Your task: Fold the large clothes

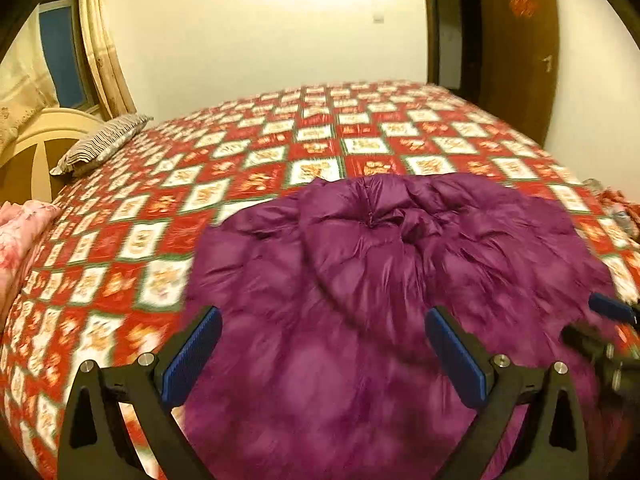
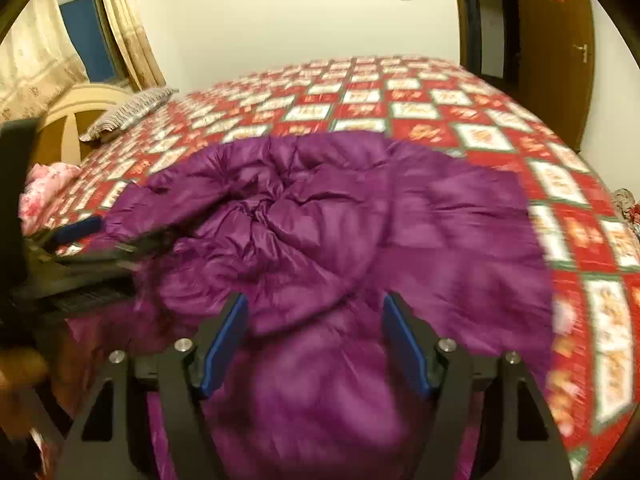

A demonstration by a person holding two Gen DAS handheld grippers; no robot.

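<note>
The purple jacket (image 1: 380,280) lies rumpled on the bed (image 1: 280,148), near its front edge. Both hand-held grippers, left (image 1: 324,356) and right (image 2: 316,344), hover above it, jaws apart, holding nothing. Puffy, light and slippery, it probably grips best at a hem or sleeve.

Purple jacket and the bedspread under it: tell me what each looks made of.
Purple jacket: looks like thin synthetic shell, probably nylon or polyester, over puffy filling; it shows a slight sheen, fine crinkles and quilted bulges. Bedspread: seems a printed woven fabric, perhaps cotton, matte and flat, with red and white patterned squares. Blur leaves the weave uncertain.
</note>
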